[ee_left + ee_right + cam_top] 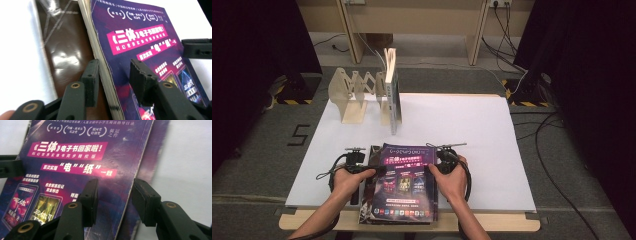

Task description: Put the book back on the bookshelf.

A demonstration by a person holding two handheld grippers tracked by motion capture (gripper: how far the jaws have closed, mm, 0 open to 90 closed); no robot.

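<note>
A purple paperback [404, 180] with pink title bands lies on top of a small stack at the table's front edge. My left gripper [374, 171] straddles its left page edge [105, 75]: one jaw sits beside the pages and the other over the cover, with a gap showing, so it is open [113, 66]. My right gripper [434, 167] straddles the book's right edge [135, 175] the same way. One jaw is over the cover and the other past the edge, neither pad pressing, so it is open [115, 185].
Under the paperback lie a glossy brown book [65, 50] and another purple cover [150, 165]. A wooden folding book rack [354, 92] at the back left holds one upright book [392, 95]. A white sheet [462, 130] covers the table.
</note>
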